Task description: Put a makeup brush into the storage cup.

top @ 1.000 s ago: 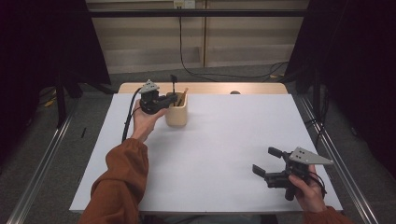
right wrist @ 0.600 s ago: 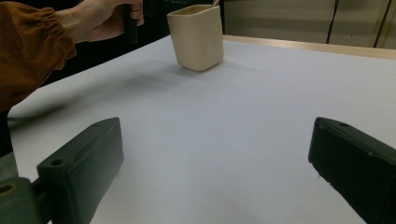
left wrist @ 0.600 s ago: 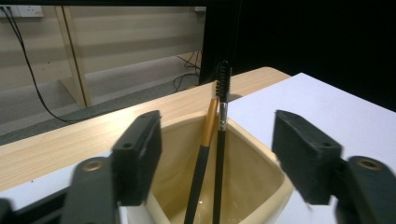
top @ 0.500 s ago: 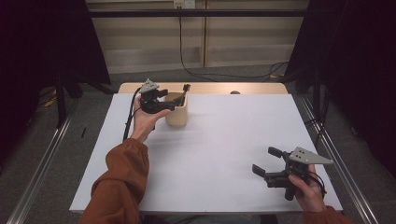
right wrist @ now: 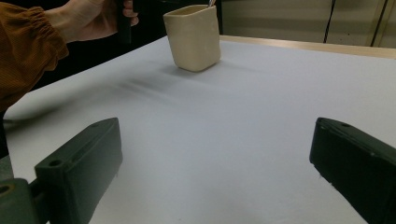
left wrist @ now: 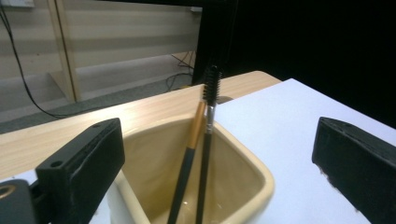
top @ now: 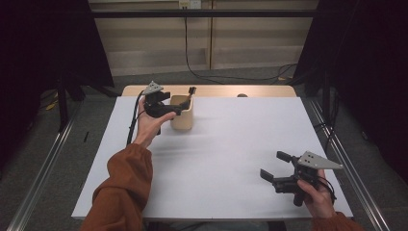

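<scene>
Cream cup (top: 183,113): standing upright near the far left of the white tabletop (top: 231,159), its mouth facing up.
Brushes: a spiral-bristle brush (left wrist: 208,121) and a gold-banded brush (left wrist: 189,158) are leaning inside the cup, long axes nearly upright, lower ends in the cup, heads pointing up and tilting toward its far wall; the two shafts are lying just beside each other.
Left gripper (top: 175,109): hovering at the cup's rim, its fingers (left wrist: 81,163) having just been opening and now standing wide apart, nothing between them being pressed.
Right gripper (top: 275,166): resting low near the tabletop's right front, well apart from the cup, fingers (right wrist: 79,163) spread apart and holding nothing.
</scene>
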